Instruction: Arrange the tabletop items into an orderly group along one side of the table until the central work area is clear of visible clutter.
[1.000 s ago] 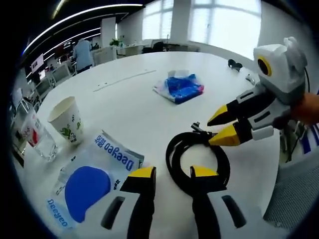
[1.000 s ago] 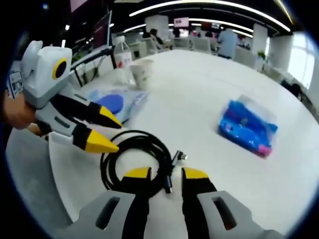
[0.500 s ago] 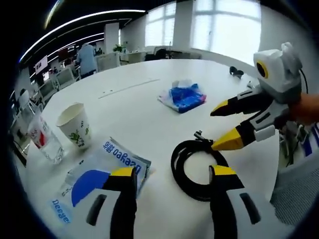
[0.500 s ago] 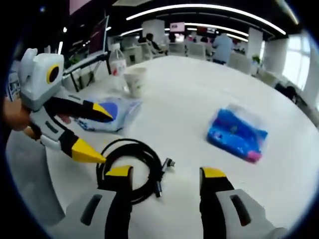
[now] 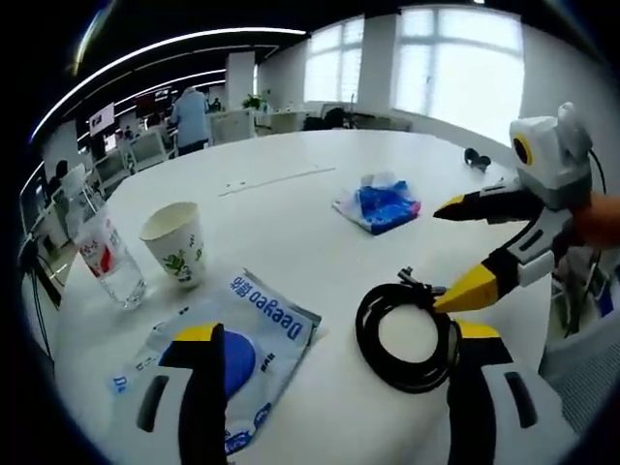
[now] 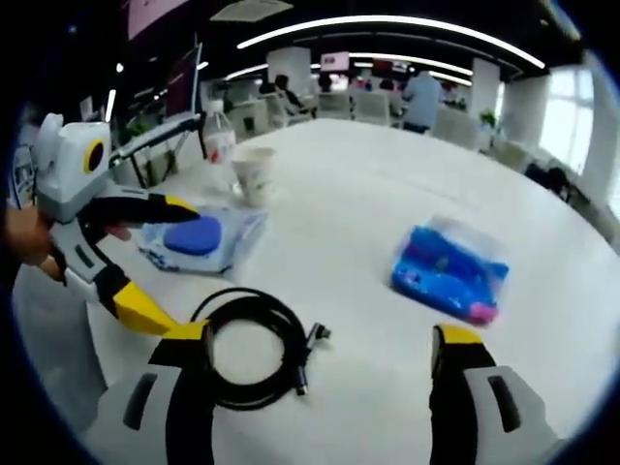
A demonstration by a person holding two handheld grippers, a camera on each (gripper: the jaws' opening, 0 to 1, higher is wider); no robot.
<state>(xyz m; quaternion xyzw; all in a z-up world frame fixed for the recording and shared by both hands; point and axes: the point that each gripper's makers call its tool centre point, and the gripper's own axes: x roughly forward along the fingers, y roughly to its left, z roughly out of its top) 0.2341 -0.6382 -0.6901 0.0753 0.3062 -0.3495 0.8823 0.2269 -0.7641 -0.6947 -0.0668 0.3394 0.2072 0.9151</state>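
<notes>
A coiled black cable [image 5: 407, 334] is lying flat on the white surface [image 5: 291, 208], its plug end [image 6: 312, 339] pointing toward the blue tissue pack [image 6: 449, 273]. The left hand-held gripper [image 5: 334, 339] and right hand-held gripper [image 6: 320, 339] are both hovering released, jaws spread wide, flanking the coil.

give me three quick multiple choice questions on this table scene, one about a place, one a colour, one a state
1. The white paper cup stands beside:
A. a clear plastic water bottle
B. a laptop
C. a red bowl

2. The coiled cable is:
A. white
B. black
C. green

3. The right gripper has its jaws:
A. shut on the cable
B. shut on nothing
C. open wide

Answers: 1 A, the bottle stands next to the cup; 2 B, the coil is black on the white table; 3 C, its yellow tips stand far apart.
</notes>
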